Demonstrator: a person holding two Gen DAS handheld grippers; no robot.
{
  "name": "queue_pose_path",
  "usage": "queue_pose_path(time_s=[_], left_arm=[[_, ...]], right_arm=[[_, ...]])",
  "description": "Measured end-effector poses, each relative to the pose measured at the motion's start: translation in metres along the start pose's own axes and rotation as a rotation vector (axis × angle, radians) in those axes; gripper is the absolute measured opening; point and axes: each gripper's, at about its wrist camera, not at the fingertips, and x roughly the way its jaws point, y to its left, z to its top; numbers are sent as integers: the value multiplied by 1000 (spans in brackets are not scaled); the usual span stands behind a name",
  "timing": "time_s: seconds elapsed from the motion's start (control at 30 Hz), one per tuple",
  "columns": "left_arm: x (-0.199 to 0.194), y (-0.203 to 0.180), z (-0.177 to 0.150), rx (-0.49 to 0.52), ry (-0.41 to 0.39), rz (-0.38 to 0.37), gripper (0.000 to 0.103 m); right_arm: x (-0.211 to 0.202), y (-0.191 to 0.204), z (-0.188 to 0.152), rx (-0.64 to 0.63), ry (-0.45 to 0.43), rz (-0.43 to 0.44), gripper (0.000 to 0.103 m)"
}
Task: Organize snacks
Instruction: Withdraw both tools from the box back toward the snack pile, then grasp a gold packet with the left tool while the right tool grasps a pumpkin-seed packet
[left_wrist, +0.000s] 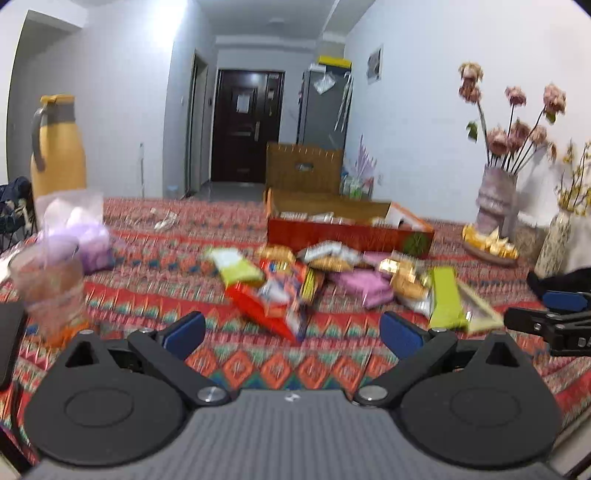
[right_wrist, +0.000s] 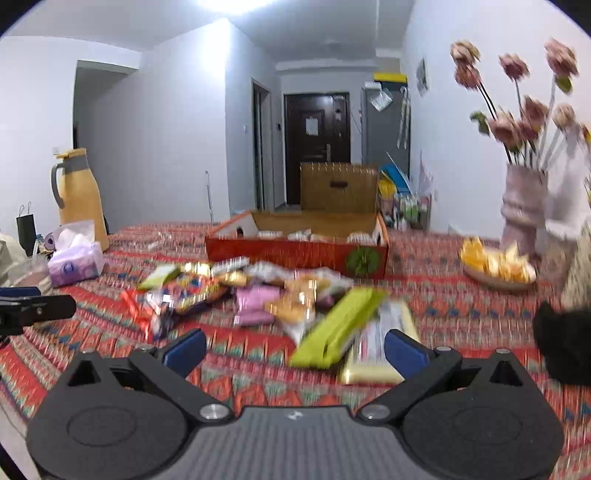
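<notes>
A loose pile of snack packets (left_wrist: 325, 280) lies on the patterned tablecloth, in front of an open red cardboard box (left_wrist: 347, 230) that holds several small packets. My left gripper (left_wrist: 293, 334) hovers open over the cloth just short of a red packet (left_wrist: 266, 306), nothing between its fingers. My right gripper (right_wrist: 295, 350) is open too, a lime-green packet (right_wrist: 340, 325) and a pale yellow packet (right_wrist: 373, 350) lying ahead of its right finger. The pile (right_wrist: 258, 291) and the red box (right_wrist: 295, 254) appear in the right wrist view as well. Both pictures are blurred.
A yellow thermos jug (left_wrist: 57, 147), a tissue pack (left_wrist: 79, 236) and a plastic cup (left_wrist: 51, 291) stand at the left. A vase of pink flowers (left_wrist: 496, 195) and a dish of yellow wrapped sweets (left_wrist: 489, 245) sit at the right. A wicker basket (left_wrist: 304, 168) stands behind the box.
</notes>
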Motion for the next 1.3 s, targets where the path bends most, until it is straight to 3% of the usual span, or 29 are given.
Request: queue_pose_path(time_s=[0.13,0.3,0.6,0.73,0.9,1.07,1.13,1.3], left_arm=[[2,2,-10,13,40,4,103],[12,1,-10,32,59,-12,103],[48,-4,10,65,63,-46,103],[74,0,31,81,45,-58,102],[121,0,67,69,63,-138,97],[190,0,98,-25,190,-207,88],[218,3,104,-97,263,-205,86],[270,4,113,-180,349,-194,86]], right_arm=[[-5,2,-24,-9,53,1,103],[-6,2,-31,0,64,-17,103],[22,-10,-13,70,58,-7,103],[52,-14,3,81,76,15,96],[100,-19,30,85,77,50,88],[164,-29,56,112,124,44,87],[188,-32,62,119,143,33,87],[238,-34,68,135,191,46,83]])
